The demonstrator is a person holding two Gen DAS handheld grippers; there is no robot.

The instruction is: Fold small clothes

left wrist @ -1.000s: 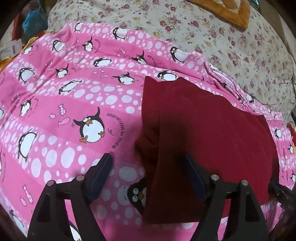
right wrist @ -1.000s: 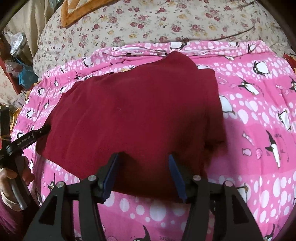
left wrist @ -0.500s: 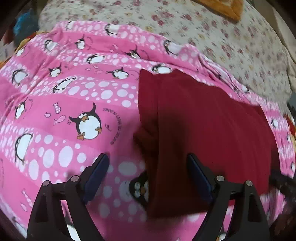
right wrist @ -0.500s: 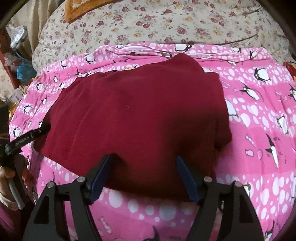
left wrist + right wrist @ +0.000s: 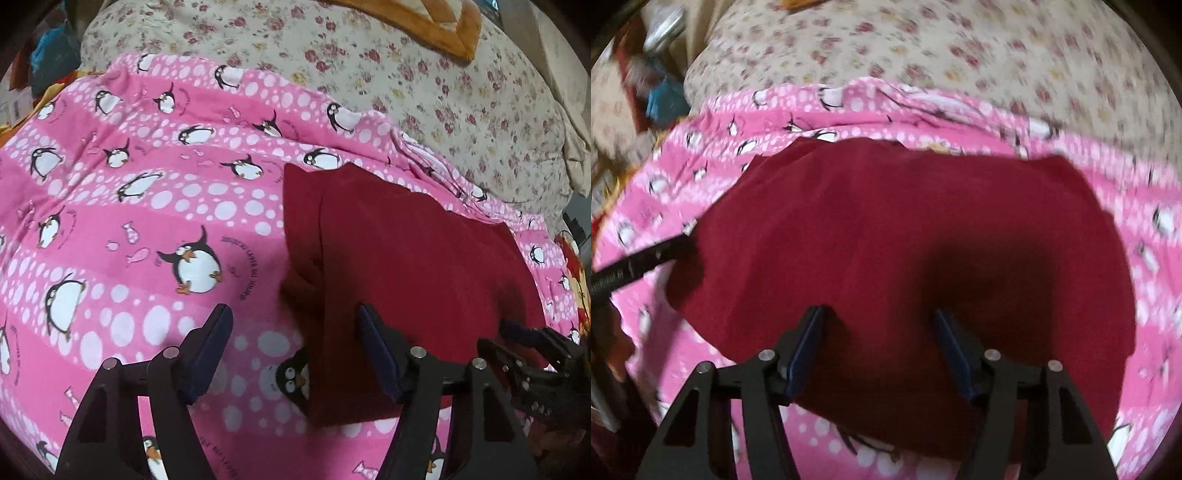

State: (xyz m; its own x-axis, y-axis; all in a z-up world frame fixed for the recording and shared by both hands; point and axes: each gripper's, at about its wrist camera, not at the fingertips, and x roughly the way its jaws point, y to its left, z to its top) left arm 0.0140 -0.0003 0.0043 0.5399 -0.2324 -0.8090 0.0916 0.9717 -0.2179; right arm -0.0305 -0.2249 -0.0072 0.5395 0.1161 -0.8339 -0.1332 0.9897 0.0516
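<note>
One dark red garment (image 5: pixel 406 266) lay folded on one pink penguin blanket (image 5: pixel 147 221), which covered one flowered bedspread (image 5: pixel 443 103). Two grippers hovered over it. The left gripper (image 5: pixel 293 350) stood wide at the garment's left edge, jaws just narrowing, holding nothing. The right gripper (image 5: pixel 879 343) was half open above the near middle, also just narrowing, empty.

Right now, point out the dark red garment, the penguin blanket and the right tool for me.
dark red garment (image 5: pixel 886 229): right wrist view, middle of the top layer.
penguin blanket (image 5: pixel 147 221): left wrist view, bare pink stretch left of the garment.
right tool (image 5: pixel 879 332): right wrist view, midway between its fingertips.
</note>
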